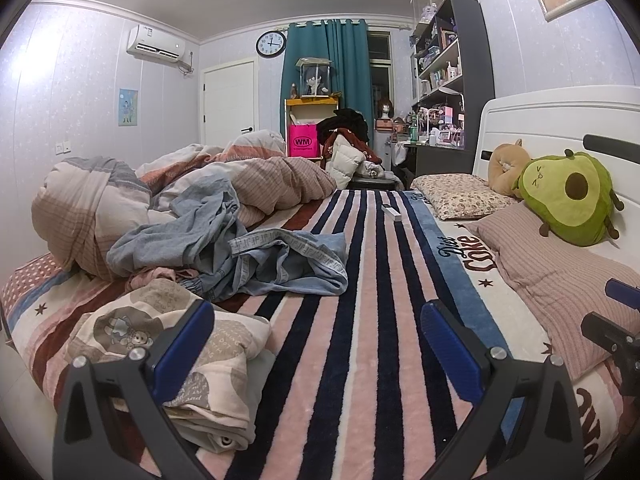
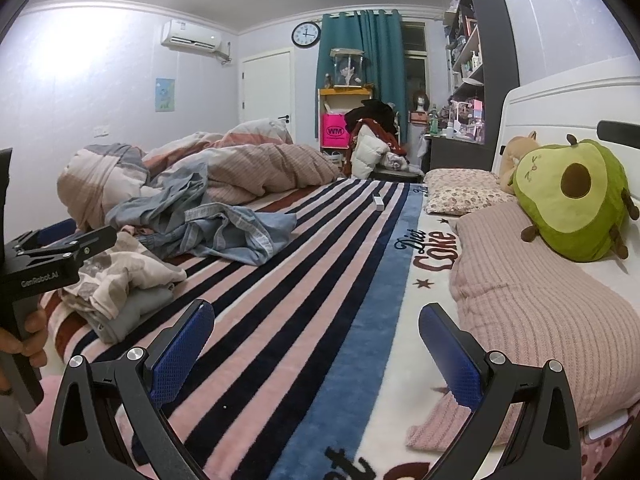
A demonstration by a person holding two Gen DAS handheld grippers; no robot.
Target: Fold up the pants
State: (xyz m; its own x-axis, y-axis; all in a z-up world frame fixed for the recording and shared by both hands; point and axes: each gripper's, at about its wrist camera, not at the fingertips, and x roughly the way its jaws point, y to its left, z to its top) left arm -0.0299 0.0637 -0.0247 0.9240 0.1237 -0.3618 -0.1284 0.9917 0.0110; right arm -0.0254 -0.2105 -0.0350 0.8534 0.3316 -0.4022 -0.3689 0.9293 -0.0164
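Observation:
Crumpled light-blue denim pants [image 1: 280,264] lie in a heap on the striped blanket [image 1: 372,320], left of the bed's middle; the right wrist view shows the pants [image 2: 224,236] further off to the left. My left gripper [image 1: 318,344] hovers open above the blanket, short of the pants, with nothing between its blue pads. A folded cream patterned garment [image 1: 176,352] sits by its left finger. My right gripper [image 2: 316,344] is open too, over the blanket's blue stripe, well to the right of the pants. The left gripper's body [image 2: 44,260] shows at the left edge, held by a hand [image 2: 28,340].
A bunched duvet [image 1: 208,176] fills the far left of the bed behind the pants. Pillows [image 1: 560,280] and an avocado plush [image 1: 568,196] line the right side by the headboard. A small white remote [image 1: 391,212] lies on the blanket further back. Shelves and clutter stand beyond the bed.

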